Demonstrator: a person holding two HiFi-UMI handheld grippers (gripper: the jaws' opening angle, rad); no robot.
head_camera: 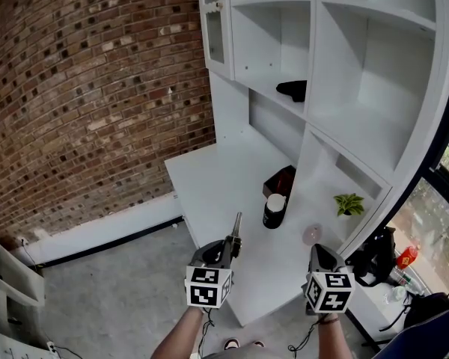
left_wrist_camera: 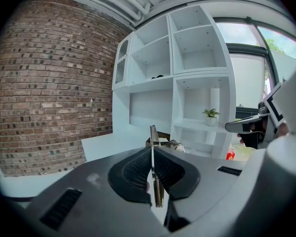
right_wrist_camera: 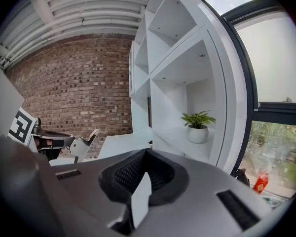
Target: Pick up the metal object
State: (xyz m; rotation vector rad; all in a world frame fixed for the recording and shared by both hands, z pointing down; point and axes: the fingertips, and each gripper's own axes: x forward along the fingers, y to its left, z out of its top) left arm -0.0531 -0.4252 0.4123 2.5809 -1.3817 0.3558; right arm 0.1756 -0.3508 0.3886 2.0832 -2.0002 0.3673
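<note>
We take this for an indoor study or office corner, though we cannot tell which. A red-brown brick wall meets a tall white shelving unit with a built-in white desk top, a small green potted plant, a grey concrete floor and a large dark-framed window.

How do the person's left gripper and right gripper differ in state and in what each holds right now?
The left gripper is shut on the metal object, which juts out past its tips; the right gripper is shut on nothing. In the head view, the right gripper is nearer the potted plant than the left gripper. Both point toward the white shelving.
</note>
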